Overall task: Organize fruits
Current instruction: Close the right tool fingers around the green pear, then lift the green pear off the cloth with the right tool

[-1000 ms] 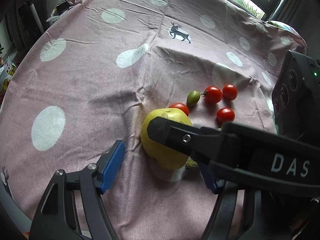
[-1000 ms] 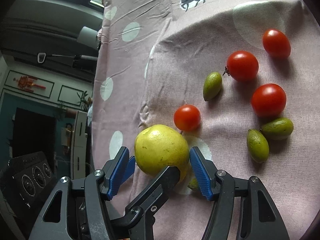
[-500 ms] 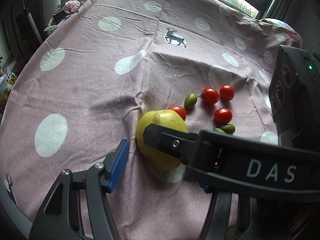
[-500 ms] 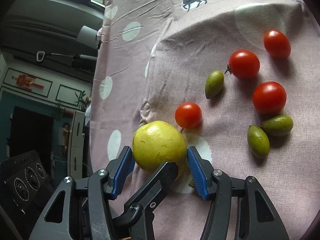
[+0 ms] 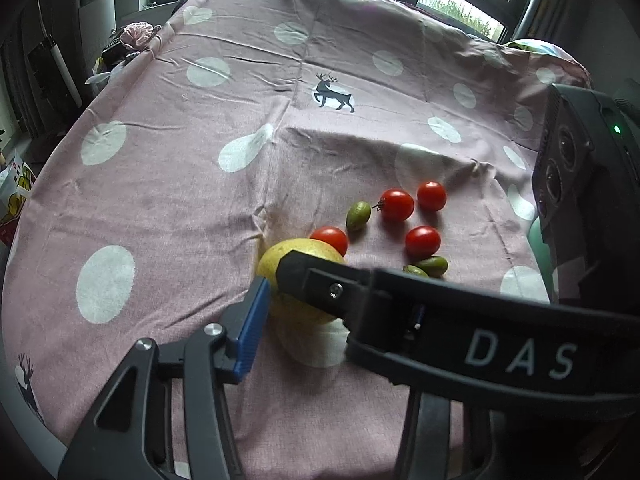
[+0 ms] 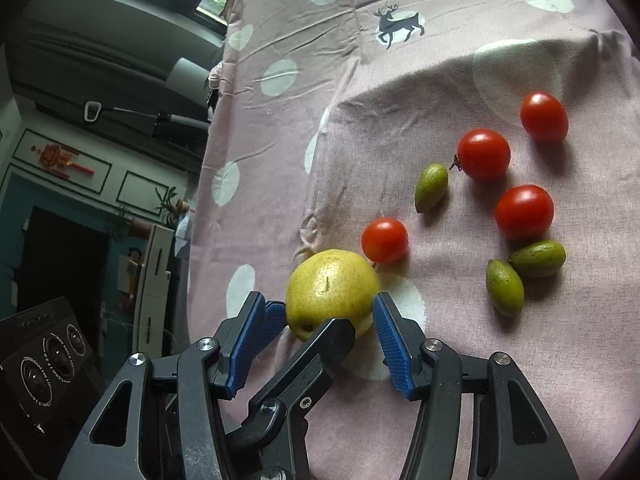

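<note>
A yellow pear (image 6: pixel 332 288) (image 5: pixel 292 254) lies on the pink cloth, near its front. My right gripper (image 6: pixel 320 300) is shut on it, a blue pad against each side. My left gripper (image 5: pixel 332 300) also straddles the pear and its jaws are closing. Its left pad (image 5: pixel 252 320) is at the pear's edge, and its right finger is hidden behind the right gripper's arm (image 5: pixel 480 344). Seen from the right wrist, that black finger (image 6: pixel 320 348) lies against the pear's near side. Several red tomatoes (image 6: pixel 484 154) and three small green fruits (image 6: pixel 431 187) lie just beyond.
The pink cloth (image 5: pixel 160 220) has white dots and a deer print (image 5: pixel 334 96). It drops off at its left edge (image 6: pixel 208 184), where a dark room lies beyond. Clutter (image 5: pixel 132 36) sits at the far left corner. The nearest tomato (image 6: pixel 385 240) almost touches the pear.
The left gripper's blue pad has swung in from well left of the pear to its edge. The right gripper's pads have narrowed onto the pear. The fruits have stayed put.
</note>
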